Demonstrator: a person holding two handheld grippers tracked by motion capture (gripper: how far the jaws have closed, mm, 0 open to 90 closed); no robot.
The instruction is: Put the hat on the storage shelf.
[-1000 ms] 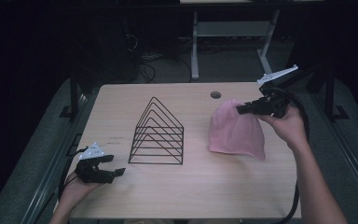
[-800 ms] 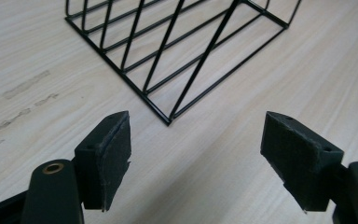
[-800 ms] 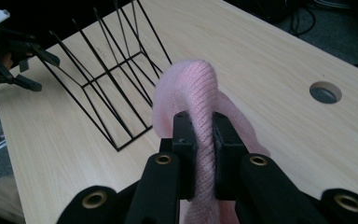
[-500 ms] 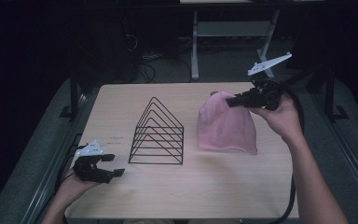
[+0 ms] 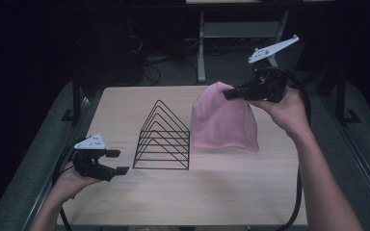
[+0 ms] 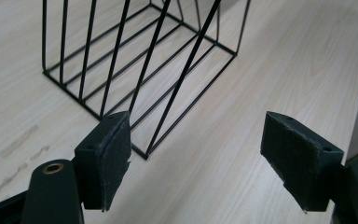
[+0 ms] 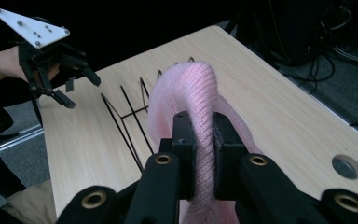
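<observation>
A pink knit beanie hangs from the right hand-held gripper, just to the right of the black wire file rack. Its top is lifted and its brim trails down to the wooden counter, apparently brushing the surface. In the right gripper view the jaws are pinched tight on a fold of the beanie, the ribbed fabric squeezed between the two pads, with the rest of the knit arching up and over ahead of them. The hand carrying this right hand-held gripper is raised above the counter, to the right of the rack and toward its far side.

The rack stands upright on the counter, a row of triangular wire dividers on a rectangular base. The left hand-held gripper is to the left of the rack, near its front corner, pointing toward it. In the left gripper view its jaws stand wide apart with nothing between them, and the rack's base wires lie just beyond the left hand-held gripper.

A round cable hole sits in the counter behind the rack, toward the far right.
</observation>
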